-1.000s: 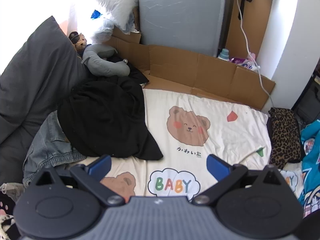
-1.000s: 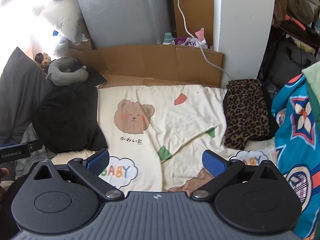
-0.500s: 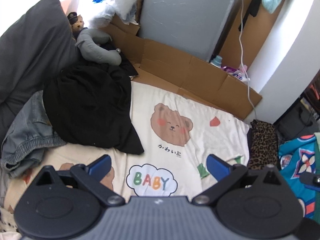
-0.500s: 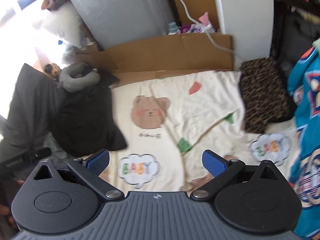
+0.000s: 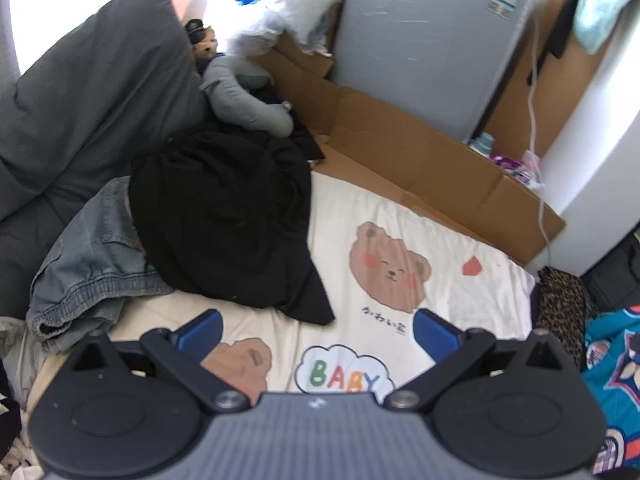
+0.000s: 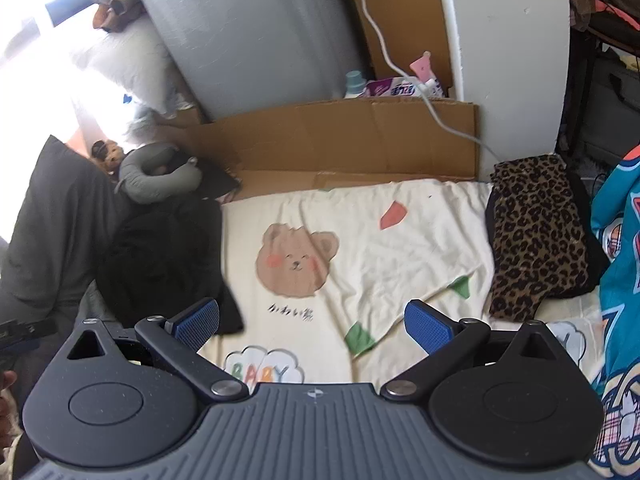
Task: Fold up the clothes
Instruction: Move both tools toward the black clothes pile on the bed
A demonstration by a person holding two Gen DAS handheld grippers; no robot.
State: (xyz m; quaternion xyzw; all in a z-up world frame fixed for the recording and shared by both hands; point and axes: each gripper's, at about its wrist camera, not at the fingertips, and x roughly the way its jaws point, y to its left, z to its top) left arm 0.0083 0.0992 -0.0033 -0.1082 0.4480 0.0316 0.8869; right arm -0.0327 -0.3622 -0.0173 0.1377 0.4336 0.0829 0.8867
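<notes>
A crumpled black garment (image 5: 224,220) lies in a heap on the left of the cream bear-print sheet (image 5: 460,300), partly over a pair of faded denim jeans (image 5: 92,260). In the right wrist view the same black garment (image 6: 164,256) sits at the left and a folded leopard-print piece (image 6: 536,232) lies at the right edge of the cream sheet (image 6: 420,248). My left gripper (image 5: 318,330) hovers open above the sheet, just in front of the black heap. My right gripper (image 6: 312,326) is open too, over the middle of the sheet, holding nothing.
Dark grey pillows (image 5: 88,92) and a grey neck pillow (image 5: 244,96) crowd the left. Flattened cardboard (image 5: 420,160) and a grey fridge (image 5: 420,40) line the back, with a white cable (image 6: 400,64) hanging down. A teal patterned cloth (image 6: 620,260) lies at the right.
Both grippers have shifted over the bed; the left one has swung back towards the black garment. Both stayed open and nothing was picked up.
</notes>
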